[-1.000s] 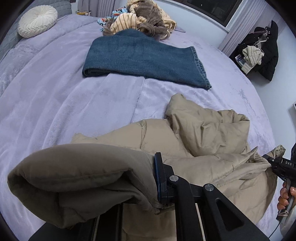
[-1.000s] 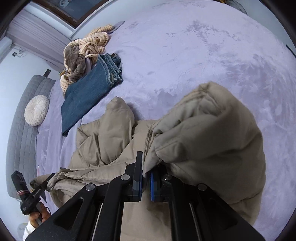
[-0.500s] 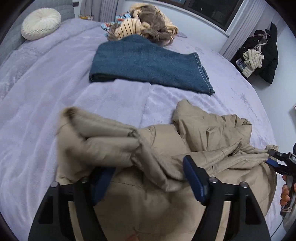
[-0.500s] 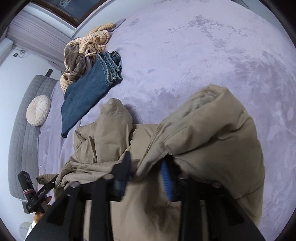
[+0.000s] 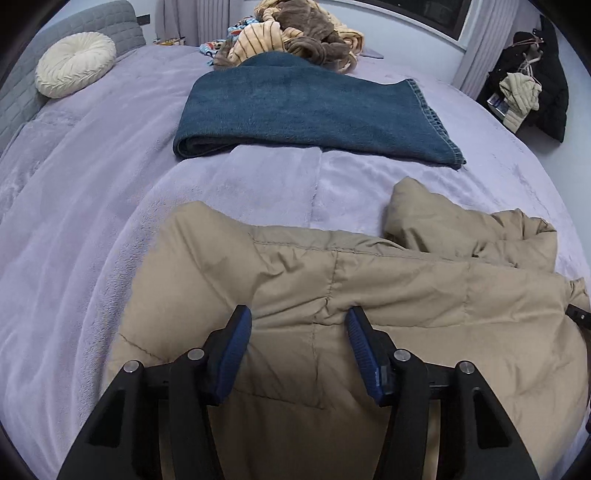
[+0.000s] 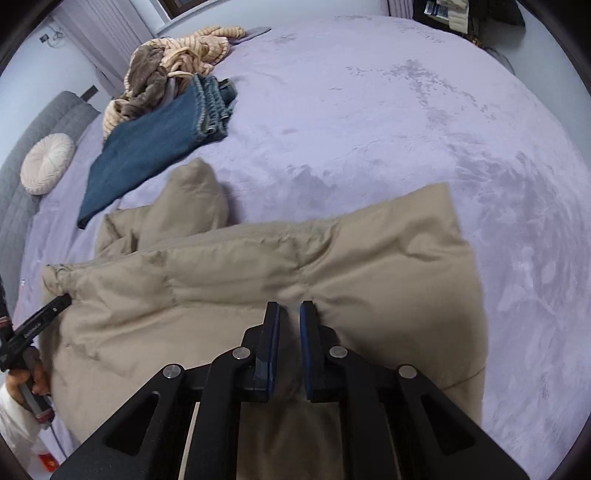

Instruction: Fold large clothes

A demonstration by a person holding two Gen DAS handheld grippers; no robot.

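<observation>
A tan puffer jacket lies folded over on the lilac bed, its top layer flat and a bunched part at the right. It also shows in the right wrist view. My left gripper is open, its blue pads just above the jacket's near edge, holding nothing. My right gripper hovers over the jacket's fold, its jaws a narrow gap apart with no cloth pinched between them. The left gripper's tip shows at the jacket's left end.
Folded blue jeans lie beyond the jacket. A heap of striped and brown clothes sits behind them. A round cream cushion rests by the grey headboard. Coats hang on a rack at the far right. Bare lilac bedspread stretches to the right.
Both grippers have let go of the jacket. The lifted edge has dropped and now lies flat across the jacket. The left jaws opened wide; both grippers drew back slightly.
</observation>
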